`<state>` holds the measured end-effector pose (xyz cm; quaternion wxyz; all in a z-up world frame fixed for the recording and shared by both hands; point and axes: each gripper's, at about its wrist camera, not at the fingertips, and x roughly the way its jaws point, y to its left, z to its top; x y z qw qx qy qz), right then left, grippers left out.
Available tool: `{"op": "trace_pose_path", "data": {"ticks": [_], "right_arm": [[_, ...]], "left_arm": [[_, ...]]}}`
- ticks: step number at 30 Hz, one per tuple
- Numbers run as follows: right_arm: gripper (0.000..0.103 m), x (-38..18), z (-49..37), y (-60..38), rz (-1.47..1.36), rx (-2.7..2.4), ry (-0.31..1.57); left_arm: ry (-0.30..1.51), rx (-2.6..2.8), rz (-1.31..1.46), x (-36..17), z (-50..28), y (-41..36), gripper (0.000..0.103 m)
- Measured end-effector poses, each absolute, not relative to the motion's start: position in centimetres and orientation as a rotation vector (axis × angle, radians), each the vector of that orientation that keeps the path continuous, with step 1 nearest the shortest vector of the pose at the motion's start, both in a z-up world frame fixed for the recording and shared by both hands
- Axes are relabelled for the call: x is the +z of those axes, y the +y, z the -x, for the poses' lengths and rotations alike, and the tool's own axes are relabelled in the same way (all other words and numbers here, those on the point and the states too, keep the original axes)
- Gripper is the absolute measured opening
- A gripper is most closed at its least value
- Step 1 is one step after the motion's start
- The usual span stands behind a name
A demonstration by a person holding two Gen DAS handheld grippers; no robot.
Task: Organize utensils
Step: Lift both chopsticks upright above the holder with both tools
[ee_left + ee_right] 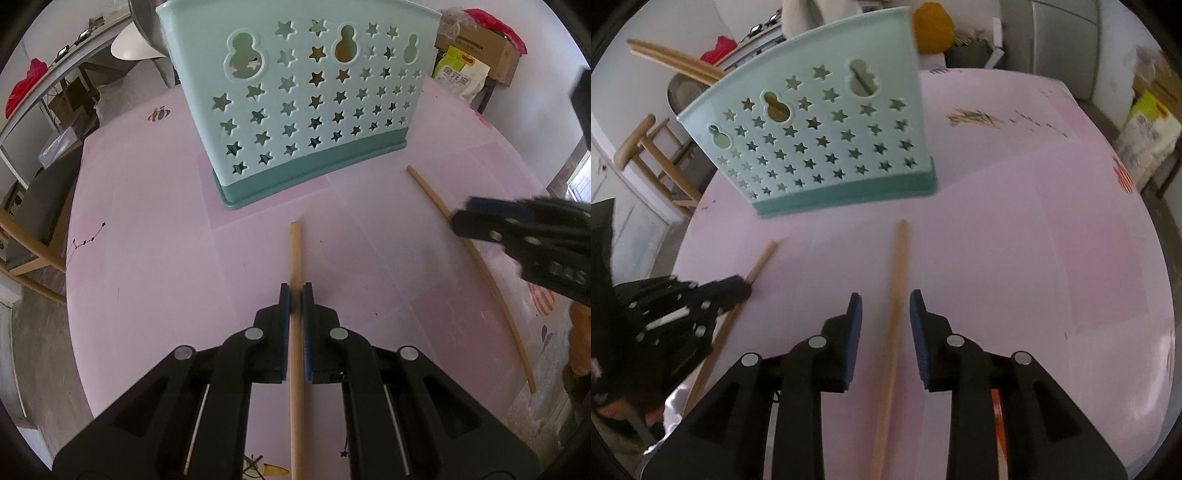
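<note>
A mint-green utensil holder (pixel 295 99) with star cut-outs stands on the pink table; it also shows in the right wrist view (pixel 827 147). Two wooden chopsticks lie in front of it. My left gripper (pixel 295 291) is shut on one chopstick (pixel 294 251), seen also at the left of the right wrist view (pixel 759 266). My right gripper (pixel 885 302) is open, its jaws on either side of the other chopstick (pixel 897 266) without touching it. That chopstick lies at the right in the left wrist view (pixel 480 258), where the right gripper (pixel 465 212) reaches over it.
The pink table (pixel 147 221) has small printed pictures and a rounded edge. Wooden chairs (pixel 646 147) stand beyond its far left side. Cardboard boxes and bags (pixel 476 55) sit on the floor behind the holder.
</note>
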<state>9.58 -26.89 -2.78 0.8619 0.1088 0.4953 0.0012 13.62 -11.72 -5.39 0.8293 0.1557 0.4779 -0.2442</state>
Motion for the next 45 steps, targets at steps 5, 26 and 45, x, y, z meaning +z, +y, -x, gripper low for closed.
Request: {"op": "trace_pose_path", "data": {"ticks": [5, 26, 45], "right_arm": [[0.026, -3.7, -11.0, -25.9, -0.142, -0.047, 1.041], [0.007, 0.2, -9.2, -30.7, -0.438, -0.017, 0.907], [0.007, 4.0, -7.2, -31.8, -0.501, 0.003, 0.790]], "left_arm": [[1.015, -0.513, -0.330, -5.4, -13.3, -11.7, 0.005], [1.014, -0.497, -0.361, -5.3, -12.7, -12.3, 0.005], [0.993, -0.484, -0.375, -5.2, -12.9, -12.6, 0.005]]}}
